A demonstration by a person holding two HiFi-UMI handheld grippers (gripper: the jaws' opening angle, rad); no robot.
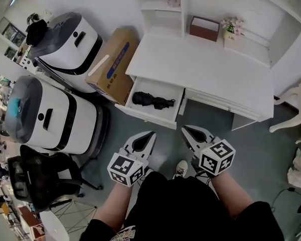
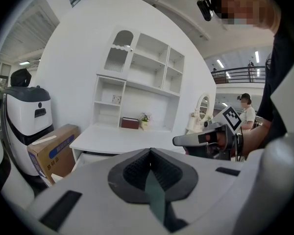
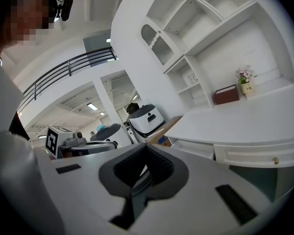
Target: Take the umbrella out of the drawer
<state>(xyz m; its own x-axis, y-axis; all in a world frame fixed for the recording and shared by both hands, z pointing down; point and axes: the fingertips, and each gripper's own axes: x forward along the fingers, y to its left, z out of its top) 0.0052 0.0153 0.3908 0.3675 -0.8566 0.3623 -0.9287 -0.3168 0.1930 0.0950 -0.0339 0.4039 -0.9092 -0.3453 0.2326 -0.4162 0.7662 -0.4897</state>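
Note:
A black folded umbrella (image 1: 153,101) lies in the open drawer (image 1: 140,115) at the left end of the white desk (image 1: 210,69). Both grippers hang side by side over the floor, short of the drawer front and pointing toward it. My left gripper (image 1: 151,133) is shut with nothing in it; in the left gripper view its pads (image 2: 150,153) meet. My right gripper (image 1: 185,129) is also shut and empty, tips together (image 3: 147,150) in the right gripper view. The umbrella shows in neither gripper view.
A cardboard box (image 1: 113,59) leans beside the desk's left end. Two white and grey machines (image 1: 65,39) (image 1: 45,114) and a black chair (image 1: 40,177) stand on the left. A brown box (image 1: 204,28) and a flower pot (image 1: 232,30) sit at the desk's back. A closed drawer (image 3: 264,155) is right of the open one.

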